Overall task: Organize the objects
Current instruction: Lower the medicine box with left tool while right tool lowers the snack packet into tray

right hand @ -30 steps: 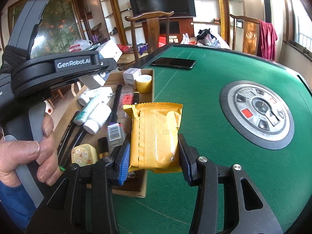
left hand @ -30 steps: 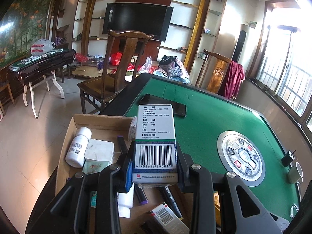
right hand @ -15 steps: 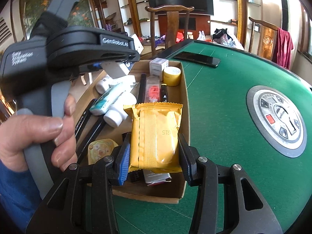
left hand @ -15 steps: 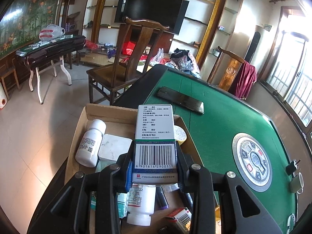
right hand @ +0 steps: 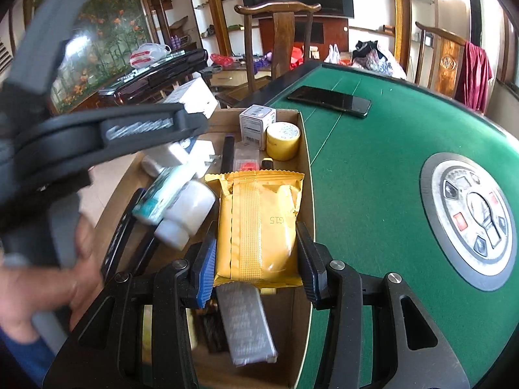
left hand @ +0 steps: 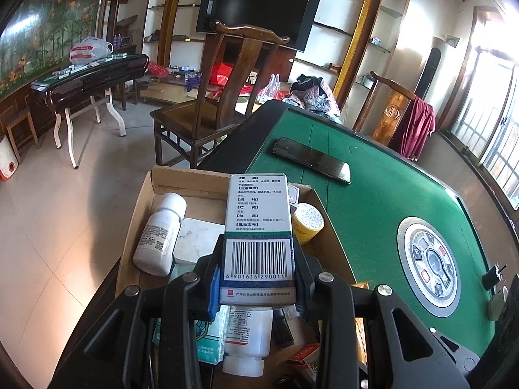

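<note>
Both grippers shifted over cardboard box; crinkly yellow packet clamped.

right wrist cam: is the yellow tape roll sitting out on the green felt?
No, the yellow tape roll sits inside the cardboard box, in its far corner beside a small white carton.
</note>
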{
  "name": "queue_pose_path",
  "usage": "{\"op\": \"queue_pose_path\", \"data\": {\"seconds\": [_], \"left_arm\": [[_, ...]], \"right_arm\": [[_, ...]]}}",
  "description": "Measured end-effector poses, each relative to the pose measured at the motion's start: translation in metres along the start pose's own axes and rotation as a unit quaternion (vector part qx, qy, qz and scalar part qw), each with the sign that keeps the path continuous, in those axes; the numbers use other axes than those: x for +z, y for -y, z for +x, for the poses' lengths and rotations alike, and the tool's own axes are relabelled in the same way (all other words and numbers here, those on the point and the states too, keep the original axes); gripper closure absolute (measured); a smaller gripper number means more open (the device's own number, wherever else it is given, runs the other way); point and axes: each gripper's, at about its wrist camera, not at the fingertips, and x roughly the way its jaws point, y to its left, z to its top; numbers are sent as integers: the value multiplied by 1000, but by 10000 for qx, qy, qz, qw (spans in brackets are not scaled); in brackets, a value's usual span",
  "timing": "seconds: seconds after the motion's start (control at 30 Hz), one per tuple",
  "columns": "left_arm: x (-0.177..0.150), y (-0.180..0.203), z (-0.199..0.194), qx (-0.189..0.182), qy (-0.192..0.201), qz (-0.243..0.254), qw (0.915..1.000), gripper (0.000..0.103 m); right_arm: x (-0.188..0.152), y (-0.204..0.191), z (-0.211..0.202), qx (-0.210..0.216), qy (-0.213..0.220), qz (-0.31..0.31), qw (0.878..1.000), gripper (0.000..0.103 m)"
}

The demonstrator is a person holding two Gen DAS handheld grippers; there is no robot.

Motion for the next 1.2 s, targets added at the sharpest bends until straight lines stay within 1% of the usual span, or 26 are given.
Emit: {"op": "queue_pose_path", "data": {"seconds": [0.27,0.83,1.07,1.2], "left_arm": [[0,-8,11,42,-198,-157,9997,69],[-2,-10,20,134,-340,-166,9992,69],[-3,-11,22,141,-387,-194,9990,69],[-3,-14,25,144,-433,-246,9987,69]], "right_arm": [[10,-1,23,6,-138,1,9999,59],[23,-4,34,40,-176,-47,9998,59],[25,-2,41,142,-273,34,9995,59],[25,-5,44,117,-348,-18,9993,59]]}}
